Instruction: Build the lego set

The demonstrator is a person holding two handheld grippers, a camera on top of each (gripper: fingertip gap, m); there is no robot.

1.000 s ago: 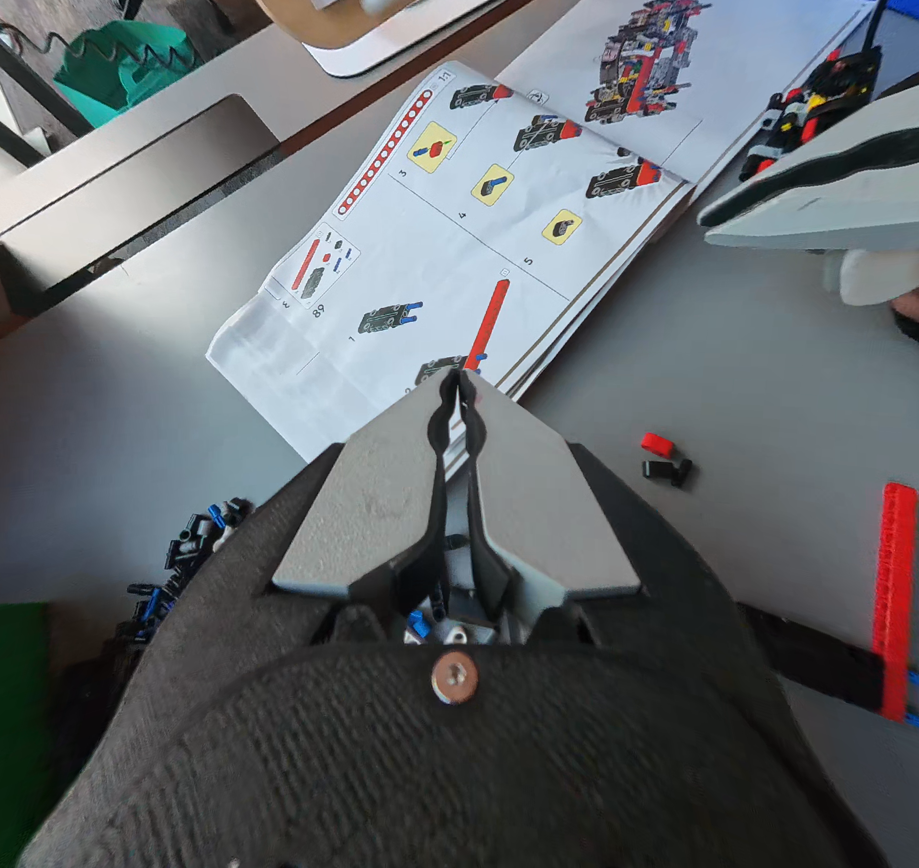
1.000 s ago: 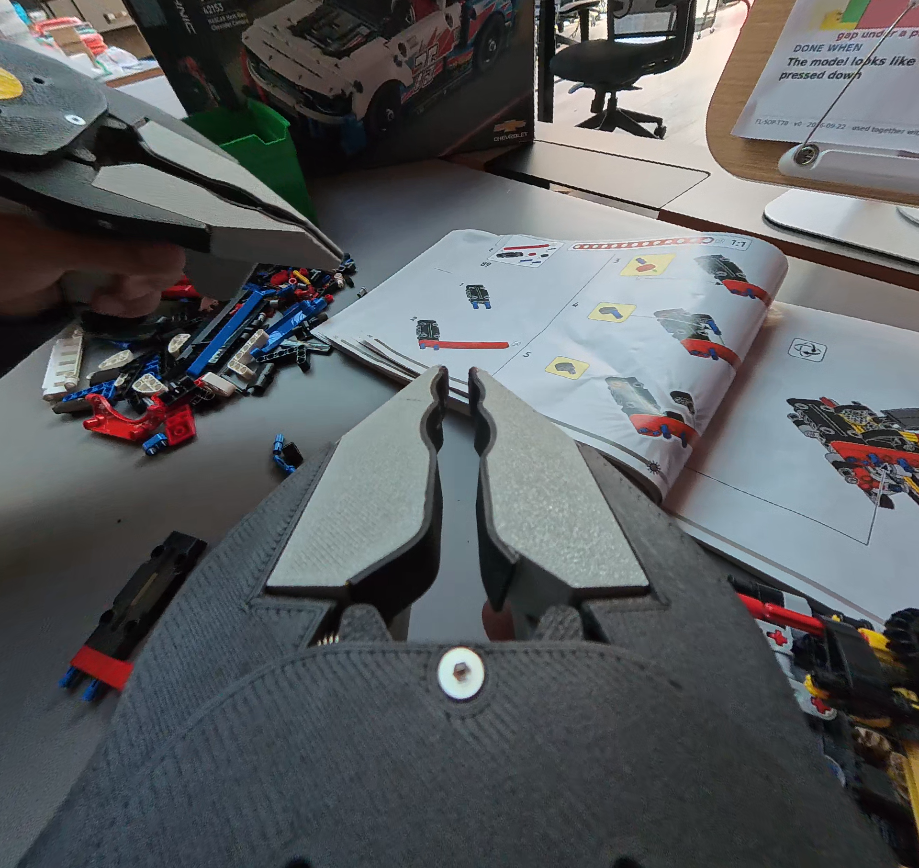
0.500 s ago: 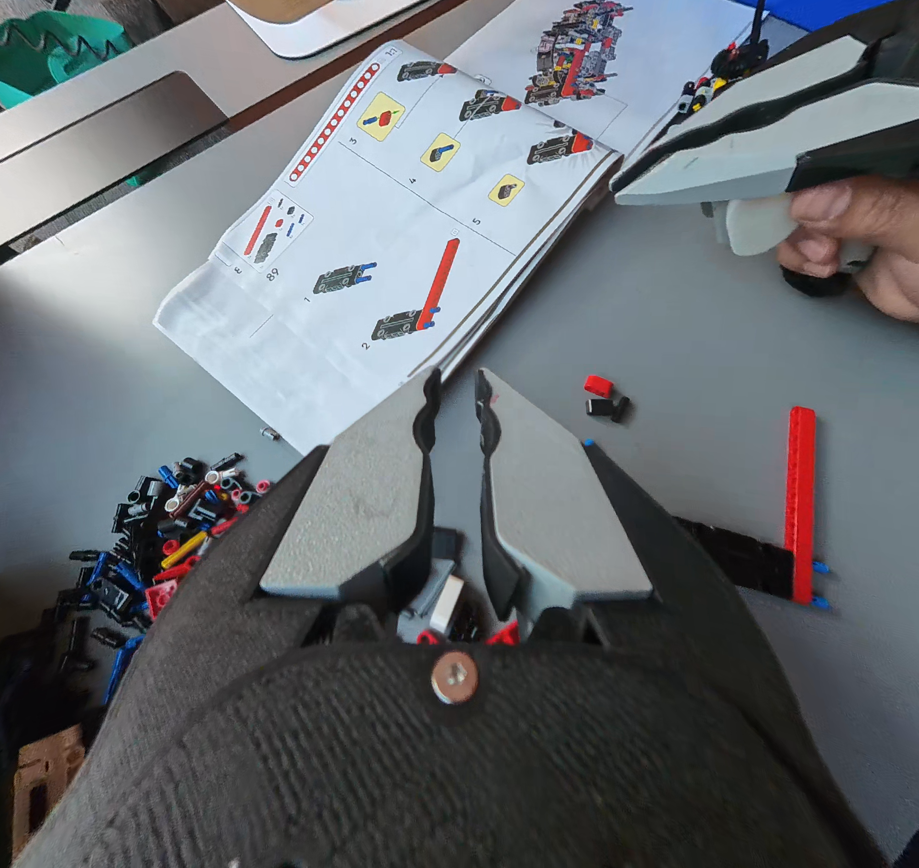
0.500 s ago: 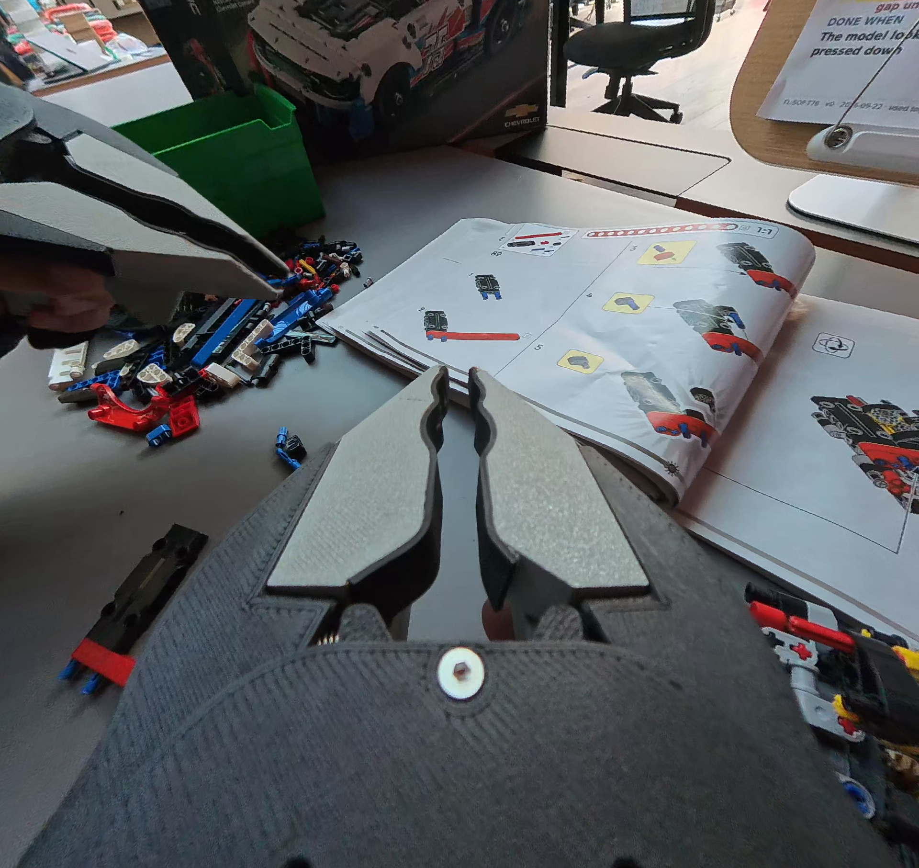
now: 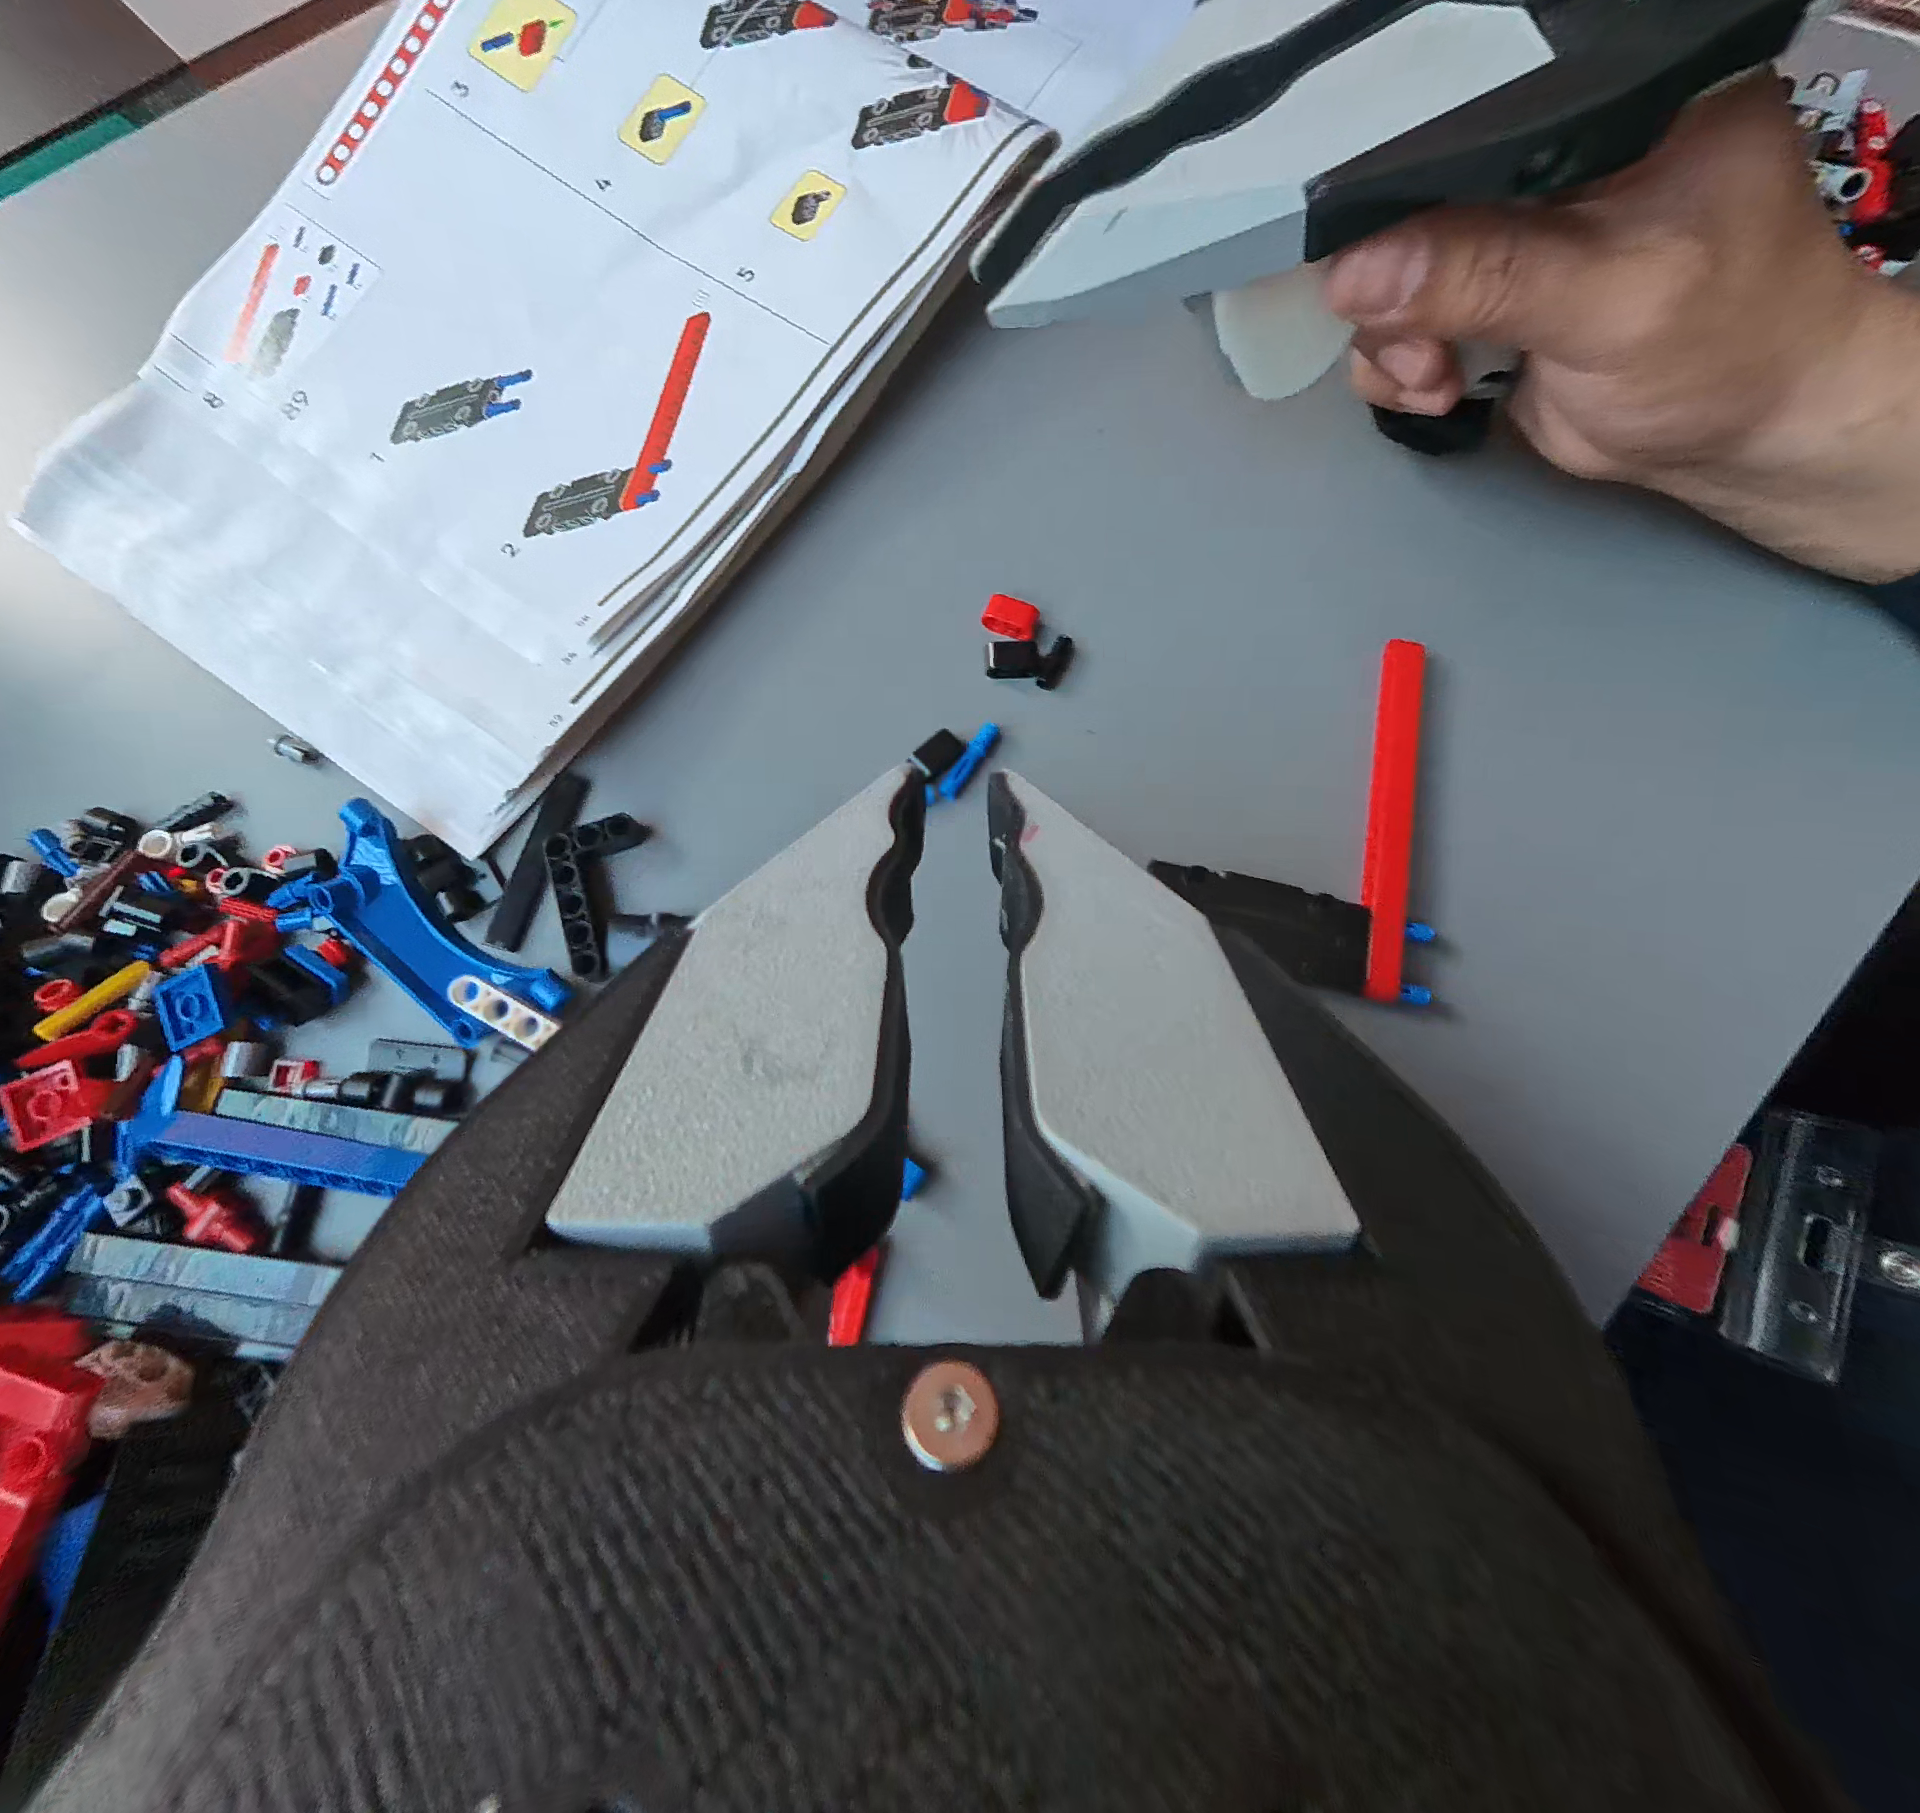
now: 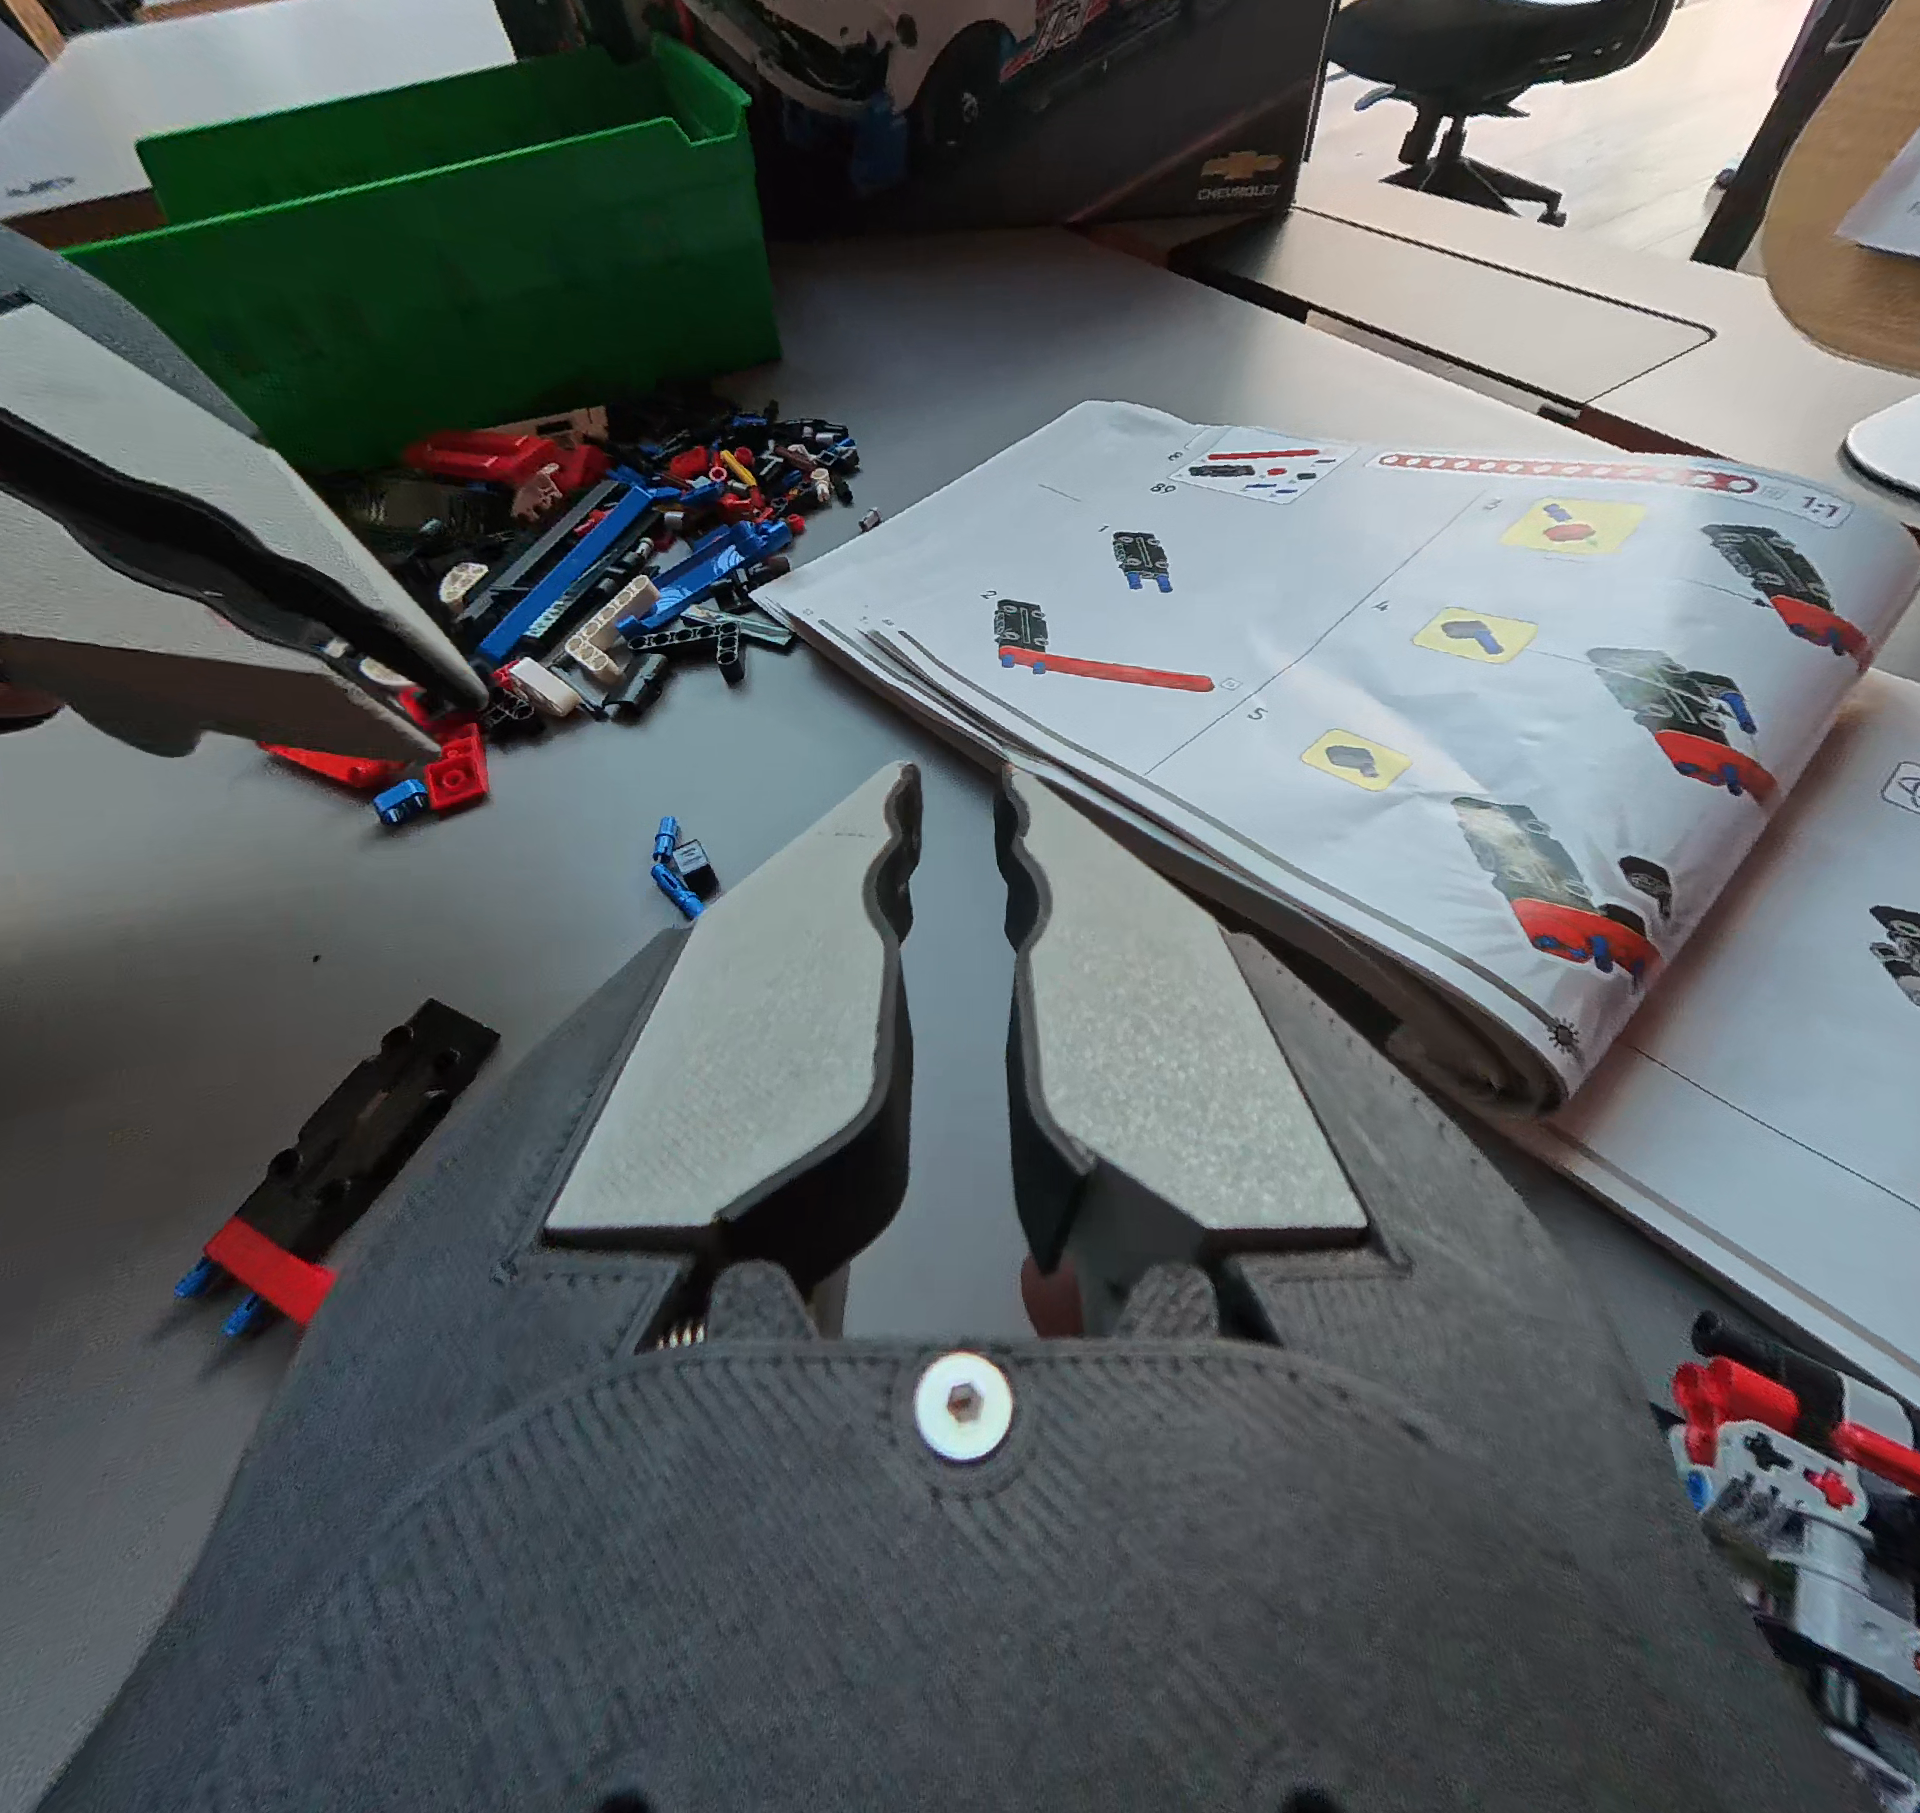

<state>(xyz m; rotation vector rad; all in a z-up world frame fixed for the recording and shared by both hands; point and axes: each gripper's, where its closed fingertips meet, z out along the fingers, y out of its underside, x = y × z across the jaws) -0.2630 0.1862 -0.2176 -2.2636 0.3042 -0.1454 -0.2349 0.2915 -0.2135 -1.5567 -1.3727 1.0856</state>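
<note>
My left gripper point(image 5: 951, 787) hangs over the grey table point(image 5: 1195, 537) with its jaws a little apart and nothing between them. Just past its tips lie a blue pin point(image 5: 966, 757) and a small black piece point(image 5: 935, 751). A small red piece point(image 5: 1010, 615) and a black one point(image 5: 1016, 660) lie farther on. A long red beam point(image 5: 1390, 807) joined to a black block point(image 5: 1262, 916) lies to the right. My right gripper point(image 6: 956, 781) is also slightly open and empty, at the edge of the open instruction booklet point(image 6: 1351, 683). It also shows in the left wrist view point(image 5: 1003, 283), held by a hand.
A pile of loose bricks point(image 5: 208, 1015) lies to the left, beside a green bin point(image 6: 436, 236) and a set box point(image 6: 987, 49). A partly built model point(image 6: 1808, 1493) sits at the right. The left gripper point(image 6: 436, 714) shows over the pile's edge. The left tips stand about 7 cm off the blue pin point(image 5: 966, 757).
My left gripper opened from shut and drew back, so the brick pile and the blue pin came into view. My right gripper's jaws parted a little wider and it moved closer to the left one.
</note>
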